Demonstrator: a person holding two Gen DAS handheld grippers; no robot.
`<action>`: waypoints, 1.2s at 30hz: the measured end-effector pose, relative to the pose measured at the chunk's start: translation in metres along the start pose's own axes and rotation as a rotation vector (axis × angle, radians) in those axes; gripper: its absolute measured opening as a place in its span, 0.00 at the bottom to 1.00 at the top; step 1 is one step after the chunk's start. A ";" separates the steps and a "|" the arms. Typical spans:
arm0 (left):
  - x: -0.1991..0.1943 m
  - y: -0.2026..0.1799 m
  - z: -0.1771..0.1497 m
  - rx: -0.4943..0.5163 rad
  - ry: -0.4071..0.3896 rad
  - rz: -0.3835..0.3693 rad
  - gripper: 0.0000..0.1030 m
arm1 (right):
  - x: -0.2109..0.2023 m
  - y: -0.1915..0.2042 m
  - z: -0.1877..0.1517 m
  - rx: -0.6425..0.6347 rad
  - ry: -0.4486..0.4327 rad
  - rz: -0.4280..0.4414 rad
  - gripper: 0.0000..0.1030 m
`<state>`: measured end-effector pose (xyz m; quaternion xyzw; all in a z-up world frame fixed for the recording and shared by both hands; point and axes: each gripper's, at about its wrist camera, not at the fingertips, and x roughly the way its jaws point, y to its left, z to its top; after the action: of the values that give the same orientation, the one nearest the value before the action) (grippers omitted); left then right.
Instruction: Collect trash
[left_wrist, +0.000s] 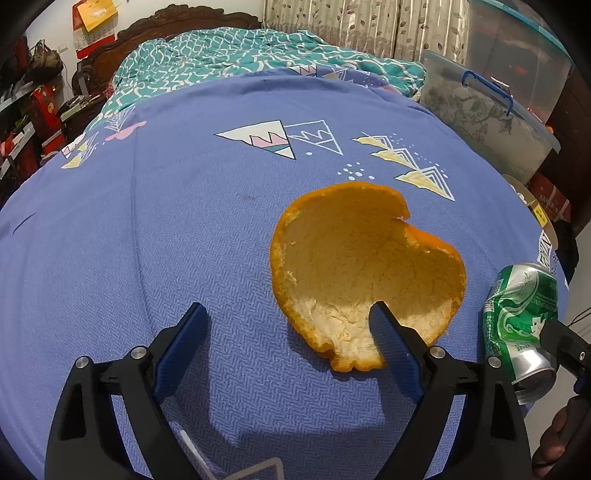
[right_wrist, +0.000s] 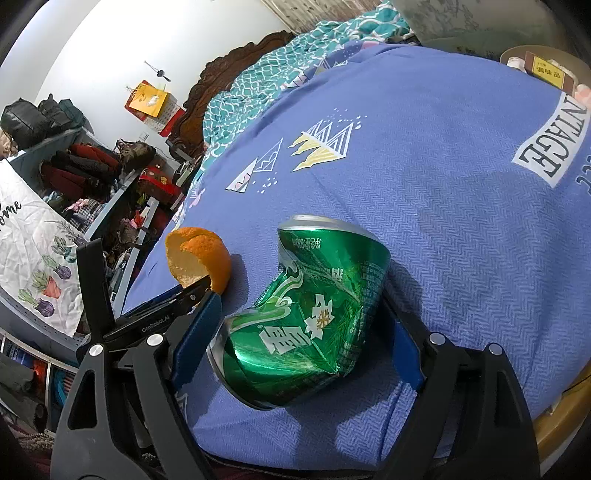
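On the blue bedsheet (left_wrist: 147, 240) lie a crushed can (right_wrist: 306, 314) and, beside it, an orange peel (left_wrist: 362, 258). Right gripper (right_wrist: 295, 332) straddles the can, left gripper (left_wrist: 288, 325) the peel's edge, both wide; centre each before closing.

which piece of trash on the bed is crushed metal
The green can, dented and lying on its side between the right gripper's open fingers. The orange peel is soft rind.

left wrist: close, angled down at bedspread (left_wrist: 184, 221) | right wrist: close, rolled | shared: peel (left_wrist: 354, 266), can (right_wrist: 306, 314)
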<state>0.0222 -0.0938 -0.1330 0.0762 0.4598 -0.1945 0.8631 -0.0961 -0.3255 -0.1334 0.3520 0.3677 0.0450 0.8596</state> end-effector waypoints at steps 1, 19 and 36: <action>0.000 0.000 0.000 0.000 0.000 0.000 0.83 | 0.000 0.000 0.000 0.002 -0.001 0.002 0.80; 0.001 0.000 0.000 0.002 0.002 0.004 0.83 | -0.012 -0.019 0.007 0.158 -0.038 0.146 0.84; -0.008 -0.011 0.001 0.054 -0.003 -0.021 0.25 | 0.011 -0.037 0.006 0.265 0.081 0.172 0.22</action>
<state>0.0146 -0.1019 -0.1254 0.0943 0.4539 -0.2163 0.8593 -0.0908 -0.3525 -0.1607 0.4905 0.3731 0.0835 0.7831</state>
